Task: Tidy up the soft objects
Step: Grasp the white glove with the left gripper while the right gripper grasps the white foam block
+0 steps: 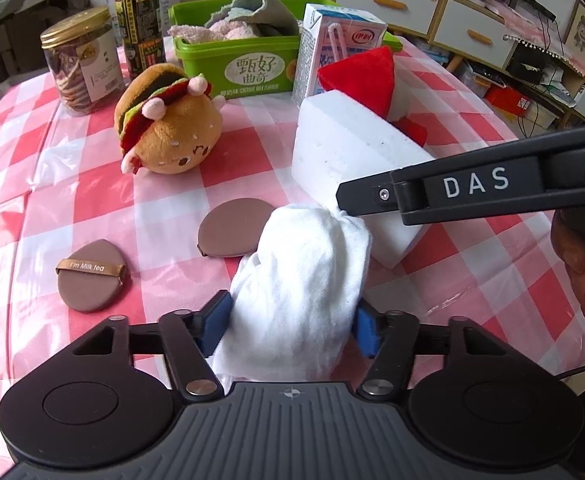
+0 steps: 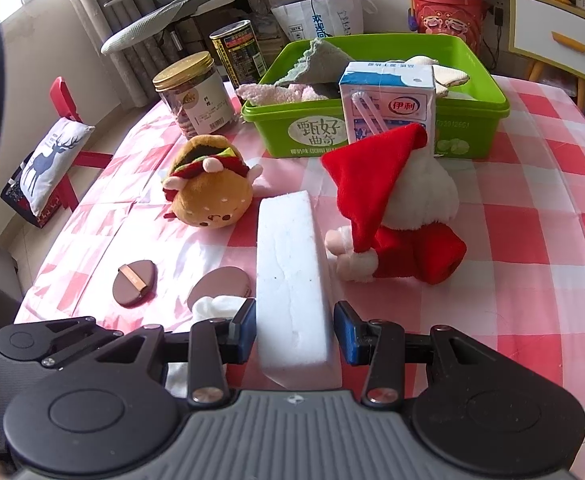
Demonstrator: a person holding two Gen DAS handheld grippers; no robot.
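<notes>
My left gripper (image 1: pixel 292 320) is shut on a crumpled white cloth (image 1: pixel 304 276) just above the checked table. My right gripper (image 2: pixel 294 330) is open, its blue pads on either side of the near end of a white sponge block (image 2: pixel 290 276), with a gap on the right side; it also shows in the left wrist view (image 1: pixel 372 196) reaching in from the right. A burger plush (image 1: pixel 164 120) lies left of the block, a Santa plush (image 2: pixel 396 208) right of it. Two brown makeup puffs (image 1: pixel 92 276) (image 1: pixel 232 228) lie flat. A green bin (image 2: pixel 376 136) at the back holds cloths.
A milk carton (image 2: pixel 388 100) stands in front of the bin. A cookie jar (image 1: pixel 80 60) and a dark can (image 1: pixel 138 20) stand at the back left. A chair with a deer cushion (image 2: pixel 48 164) is off the table's left edge. Drawers (image 1: pixel 408 0) stand behind.
</notes>
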